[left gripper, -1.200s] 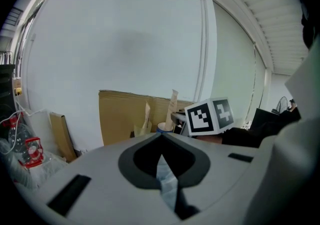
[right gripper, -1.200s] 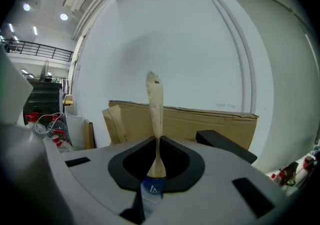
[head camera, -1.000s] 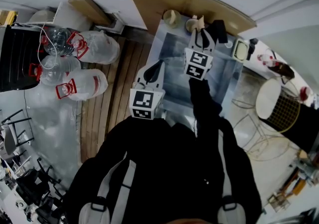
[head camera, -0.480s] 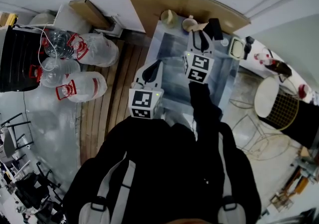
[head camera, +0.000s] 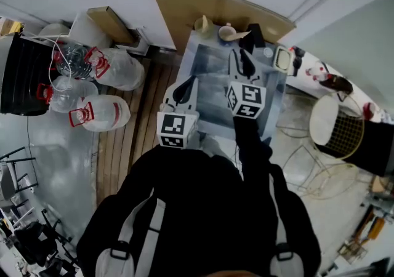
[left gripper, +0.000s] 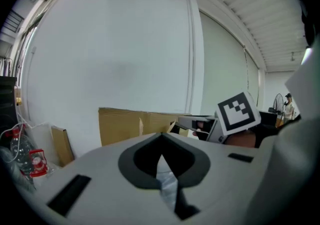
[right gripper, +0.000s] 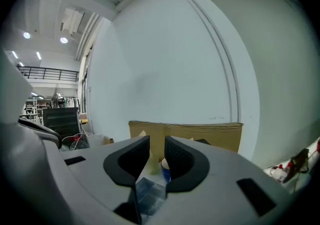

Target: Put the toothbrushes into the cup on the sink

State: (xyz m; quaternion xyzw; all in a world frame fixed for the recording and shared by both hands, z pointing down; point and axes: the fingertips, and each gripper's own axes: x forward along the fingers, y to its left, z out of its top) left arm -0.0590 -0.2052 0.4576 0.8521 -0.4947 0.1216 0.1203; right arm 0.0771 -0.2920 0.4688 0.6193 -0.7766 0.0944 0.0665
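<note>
A cup [head camera: 226, 32] with a toothbrush [head camera: 242, 35] leaning out of it stands on the far rim of the steel sink [head camera: 212, 100]. In the right gripper view the cup [right gripper: 165, 169] shows blue, low in the gap between my jaws. My right gripper [head camera: 240, 56] [right gripper: 157, 142] hangs over the basin, short of the cup. It is open; its jaws have just been opening wide and then closing a little, with nothing between them. My left gripper [head camera: 188, 82] [left gripper: 161, 142] is shut and empty over the sink's left edge.
A cardboard sheet [head camera: 215, 6] leans on the wall behind the sink. A pale bottle [head camera: 202, 23] and a black item [head camera: 255, 34] flank the cup. Water jugs [head camera: 104, 106] lie on the floor at the left. A round stool and wire basket [head camera: 341, 128] stand at the right.
The right gripper has pulled back from the cup toward me and its jaws have spread. The left gripper has risen slightly. The toothbrush stays in the cup.
</note>
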